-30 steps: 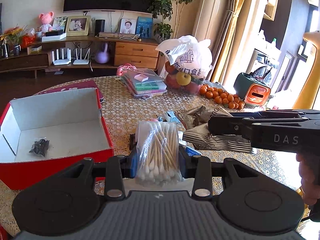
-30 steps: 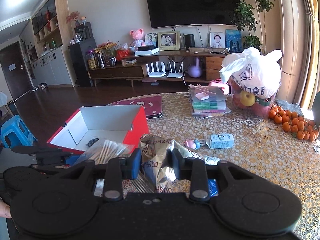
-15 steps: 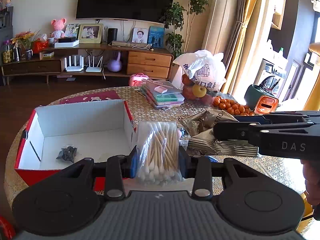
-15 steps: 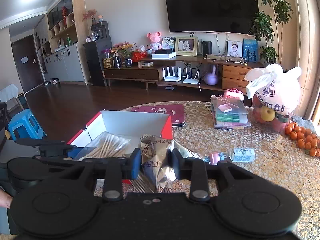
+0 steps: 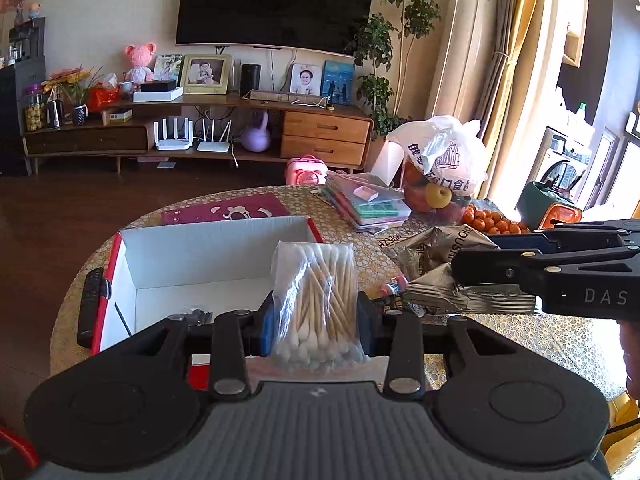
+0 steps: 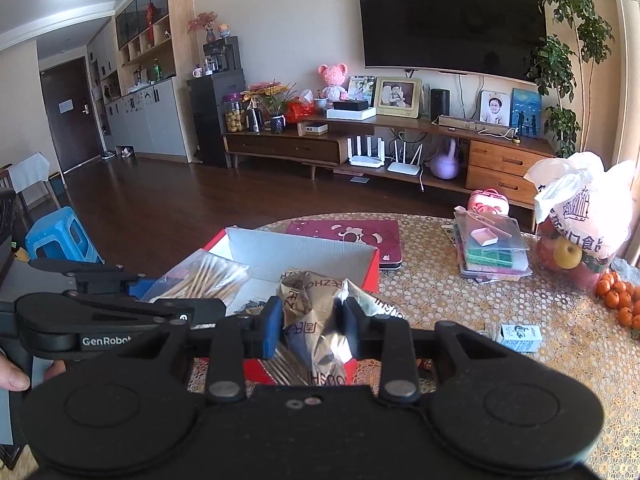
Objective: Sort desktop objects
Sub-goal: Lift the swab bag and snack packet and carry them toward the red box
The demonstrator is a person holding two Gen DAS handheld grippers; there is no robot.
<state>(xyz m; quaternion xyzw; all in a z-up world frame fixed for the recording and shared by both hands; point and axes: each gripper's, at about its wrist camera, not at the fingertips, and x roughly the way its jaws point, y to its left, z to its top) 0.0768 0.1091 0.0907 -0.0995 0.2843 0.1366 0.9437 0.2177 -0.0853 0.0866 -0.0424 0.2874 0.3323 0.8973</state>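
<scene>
A clear bag of cotton swabs (image 5: 316,292) stands upright between the fingers of my left gripper (image 5: 316,320), which is shut on it, above the near right corner of the open red box (image 5: 208,248). A crumpled silver snack bag (image 6: 316,308) is clamped in my right gripper (image 6: 310,324), also shut, near the box's right wall (image 6: 370,276). The right gripper (image 5: 460,268) comes in from the right of the left wrist view with the snack bag (image 5: 436,248). A small dark item (image 5: 198,314) lies on the box floor.
A black remote (image 5: 90,308) lies by the box's left side and a maroon lid (image 5: 228,212) behind it. To the right are stacked plastic cases (image 5: 368,204), a fruit bag (image 5: 440,168), tangerines (image 5: 492,220) and a small carton (image 6: 520,334).
Both grippers have risen and drifted left toward the red box, each still holding its bag. The box now sits more central and lower in both views.
</scene>
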